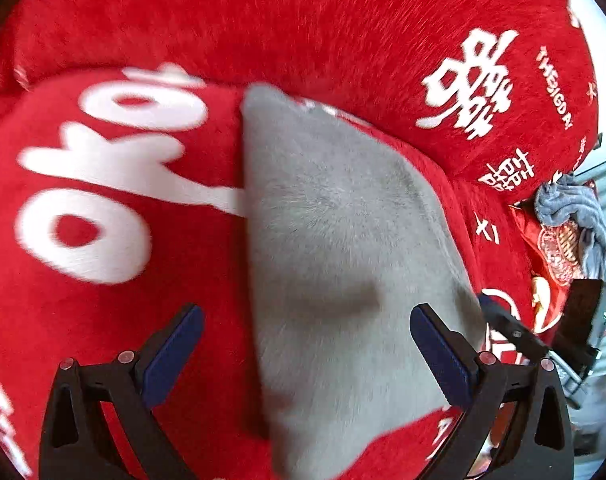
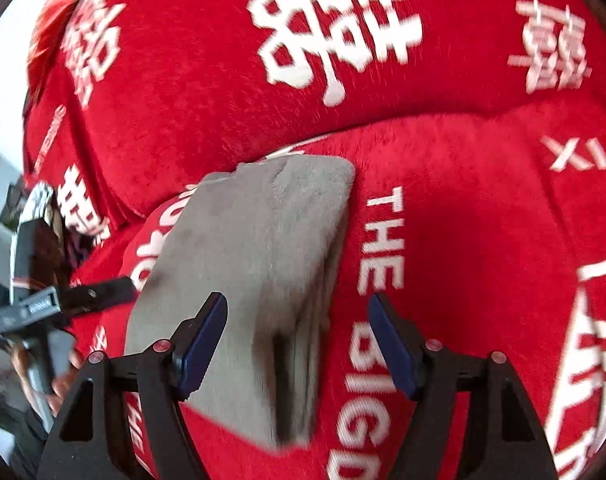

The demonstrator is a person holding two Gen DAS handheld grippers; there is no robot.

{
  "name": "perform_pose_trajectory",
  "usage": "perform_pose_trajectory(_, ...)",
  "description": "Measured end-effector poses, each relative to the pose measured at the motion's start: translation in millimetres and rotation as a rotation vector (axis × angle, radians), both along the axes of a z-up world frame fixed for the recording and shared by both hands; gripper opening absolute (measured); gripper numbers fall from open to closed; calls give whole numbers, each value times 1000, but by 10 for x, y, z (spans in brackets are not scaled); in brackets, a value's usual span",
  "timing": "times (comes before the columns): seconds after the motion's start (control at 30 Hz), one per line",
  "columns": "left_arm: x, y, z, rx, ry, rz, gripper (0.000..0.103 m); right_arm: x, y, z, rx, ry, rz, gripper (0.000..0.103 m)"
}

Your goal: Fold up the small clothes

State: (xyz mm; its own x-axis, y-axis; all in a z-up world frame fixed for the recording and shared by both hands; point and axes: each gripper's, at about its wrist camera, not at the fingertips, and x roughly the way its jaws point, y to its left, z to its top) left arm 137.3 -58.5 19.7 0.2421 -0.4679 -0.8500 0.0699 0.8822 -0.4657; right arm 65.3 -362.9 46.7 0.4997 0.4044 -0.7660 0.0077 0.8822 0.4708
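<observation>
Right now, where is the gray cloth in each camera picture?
Left wrist: the gray cloth fills the middle, running down between the open left gripper fingers.
Right wrist: it lies center-left, folded edge facing right, in front of the open right gripper.
Shared landmark: the red blanket with white characters beneath it.

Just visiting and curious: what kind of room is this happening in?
Probably a living room or bedroom at home: a folded grey cloth lies on a plush red blanket with white Chinese wedding characters, and more grey laundry sits nearby.
</observation>
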Motion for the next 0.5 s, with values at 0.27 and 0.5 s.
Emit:
perform_pose_trajectory(0.27,178,-404,-277,26,0,-96,96,453,199,-487,148,70,29,73)
perform_pose_trajectory(0.5,122,-553,-88,106,-106,-124,61,481,499,-342,54,4,100,42)
